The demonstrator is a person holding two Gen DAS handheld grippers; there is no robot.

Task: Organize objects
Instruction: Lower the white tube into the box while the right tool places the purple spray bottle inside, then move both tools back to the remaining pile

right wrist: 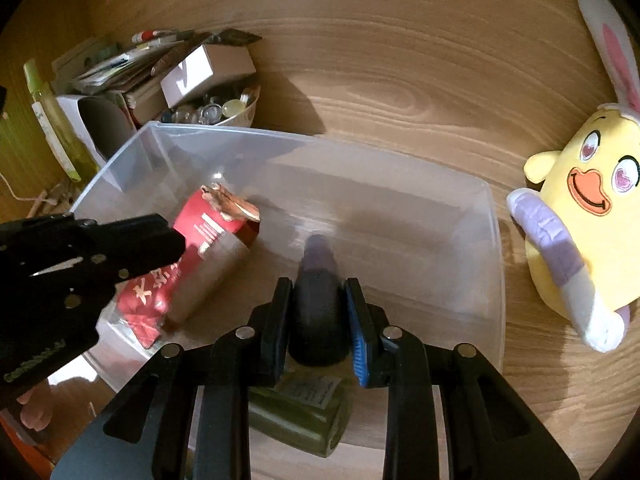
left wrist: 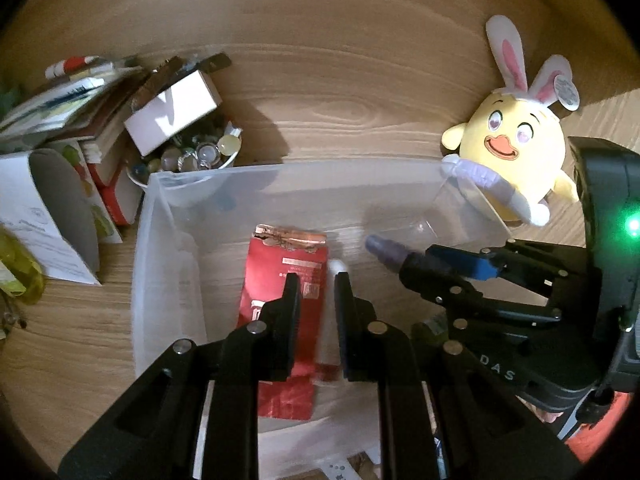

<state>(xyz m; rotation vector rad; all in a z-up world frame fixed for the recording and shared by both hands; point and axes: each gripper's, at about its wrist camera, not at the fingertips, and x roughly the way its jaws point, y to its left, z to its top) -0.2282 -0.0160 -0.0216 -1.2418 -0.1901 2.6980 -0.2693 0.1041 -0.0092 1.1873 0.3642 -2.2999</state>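
A clear plastic bin (left wrist: 144,240) (right wrist: 490,240) stands on the wooden table. A red packet (left wrist: 280,292) (right wrist: 200,236) lies inside it. My left gripper (left wrist: 316,280) (right wrist: 176,240) is shut on the packet's white-edged side over the bin. My right gripper (right wrist: 318,292) (left wrist: 404,264) is shut on a dark cylinder with a purple tip (right wrist: 318,280) (left wrist: 384,248), held inside the bin. A green bottle (right wrist: 304,412) lies in the bin under the right gripper.
A yellow chick plush with bunny ears (left wrist: 516,148) (right wrist: 580,216) lies against the bin's right side. A bowl of glass marbles (left wrist: 192,156) (right wrist: 216,112), a white box (left wrist: 172,112), books and papers (left wrist: 60,100) crowd the left.
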